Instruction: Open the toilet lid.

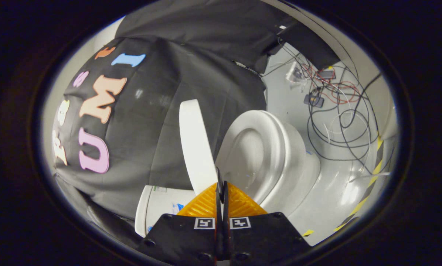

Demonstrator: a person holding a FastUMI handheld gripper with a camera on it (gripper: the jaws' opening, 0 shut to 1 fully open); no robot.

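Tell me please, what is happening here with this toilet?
A person is using a hand-held gripper to open a toilet lid. The lid is raised and stands about on edge, with the toilet seat and the bowl uncovered beside it. The orange fingers are closed together, with no gap visible between them, and their tips sit right at the lid's lower edge; whether they pinch it cannot be told. The white tank is near the fingers, and loose cables lie on the floor beyond the toilet.
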